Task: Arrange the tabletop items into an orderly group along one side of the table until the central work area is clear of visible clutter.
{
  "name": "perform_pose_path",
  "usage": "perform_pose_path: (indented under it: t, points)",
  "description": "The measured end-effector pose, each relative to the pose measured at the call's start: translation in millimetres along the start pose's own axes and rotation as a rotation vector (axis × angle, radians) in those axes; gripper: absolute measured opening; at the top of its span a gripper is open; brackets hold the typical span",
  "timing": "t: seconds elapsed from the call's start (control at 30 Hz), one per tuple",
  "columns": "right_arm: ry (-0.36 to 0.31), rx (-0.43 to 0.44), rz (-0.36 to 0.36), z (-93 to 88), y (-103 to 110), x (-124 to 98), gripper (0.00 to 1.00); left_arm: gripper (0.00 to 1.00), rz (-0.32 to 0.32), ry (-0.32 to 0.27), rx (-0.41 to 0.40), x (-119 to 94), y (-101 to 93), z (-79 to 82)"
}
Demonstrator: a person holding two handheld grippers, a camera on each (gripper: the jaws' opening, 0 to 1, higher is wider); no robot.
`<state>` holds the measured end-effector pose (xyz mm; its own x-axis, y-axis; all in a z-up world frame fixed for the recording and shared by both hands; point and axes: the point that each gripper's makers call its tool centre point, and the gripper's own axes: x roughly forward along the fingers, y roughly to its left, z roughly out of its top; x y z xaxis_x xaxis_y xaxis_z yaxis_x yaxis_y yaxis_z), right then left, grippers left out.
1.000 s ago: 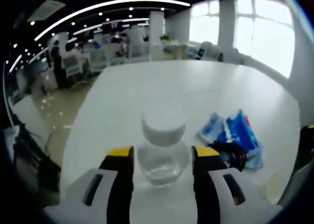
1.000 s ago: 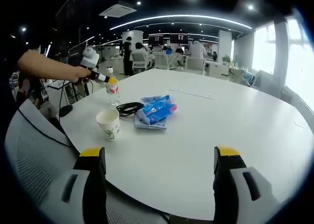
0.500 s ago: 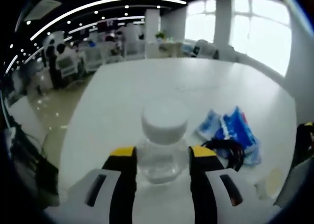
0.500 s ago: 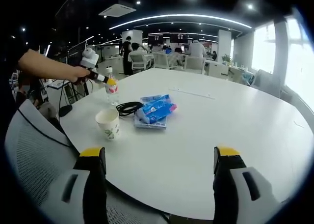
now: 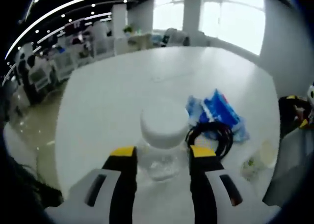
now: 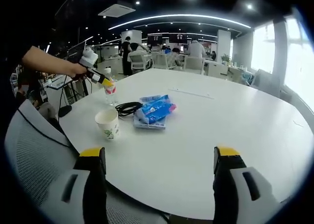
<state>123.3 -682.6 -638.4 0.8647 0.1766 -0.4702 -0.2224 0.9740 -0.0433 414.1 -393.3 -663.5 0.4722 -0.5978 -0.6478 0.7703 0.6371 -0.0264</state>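
A clear bottle (image 5: pixel 163 145) with a white cap sits between my left gripper's (image 5: pixel 163 154) yellow-tipped jaws, which are shut on its body. Just right of it lie a coiled black cable (image 5: pixel 212 135), blue tissue packs (image 5: pixel 218 111) and a paper cup (image 5: pixel 261 157). In the right gripper view a person's hand holds the left gripper (image 6: pixel 98 76) tilted over the bottle (image 6: pixel 109 89) at the table's left edge. The cup (image 6: pixel 108 123), cable (image 6: pixel 126 107) and packs (image 6: pixel 154 111) lie close by. My right gripper (image 6: pixel 158 154) is open, low over the near table edge, holding nothing.
The round white table (image 6: pixel 225 116) stretches bare to the right and far side. A grey mesh chair (image 6: pixel 34 155) stands at the near left edge. Desks, chairs and people fill the office beyond.
The left gripper has tightened on the bottle and swung with it toward the cable; in the right gripper view it now tilts lower over the bottle. The right gripper has stayed put.
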Motion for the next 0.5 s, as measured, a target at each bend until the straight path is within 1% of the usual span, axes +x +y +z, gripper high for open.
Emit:
perform_pose_path:
  t: [0.1, 0.13, 0.23, 0.3, 0.4, 0.47, 0.5]
  points:
    - [0.001, 0.0, -0.002, 0.0, -0.2, -0.2, 0.91, 0.39, -0.025, 0.015, 0.019, -0.2, -0.4, 0.3]
    - [0.002, 0.0, -0.003, -0.2, -0.4, -0.3, 0.91, 0.39, -0.043, 0.018, 0.04, -0.3, -2.0, -0.4]
    - [0.003, 0.0, -0.006, -0.3, -1.1, -0.5, 0.91, 0.39, -0.059, 0.028, 0.061, -1.1, -2.5, -1.3]
    - [0.003, 0.0, -0.006, -0.4, -1.2, -0.6, 0.91, 0.4, -0.057, 0.033, 0.064, -1.1, -2.0, -1.3]
    - [0.003, 0.0, -0.006, -0.5, -1.2, -0.6, 0.91, 0.4, -0.034, 0.033, 0.04, -1.3, -1.1, -1.8]
    - [0.003, -0.001, -0.006, -0.5, -1.1, -0.6, 0.91, 0.44, -0.04, 0.02, -0.001, -1.3, -4.3, -0.6]
    - [0.003, -0.001, -0.005, -0.5, -0.9, -0.5, 0.91, 0.45, -0.028, 0.013, -0.009, -2.5, -3.4, 0.3]
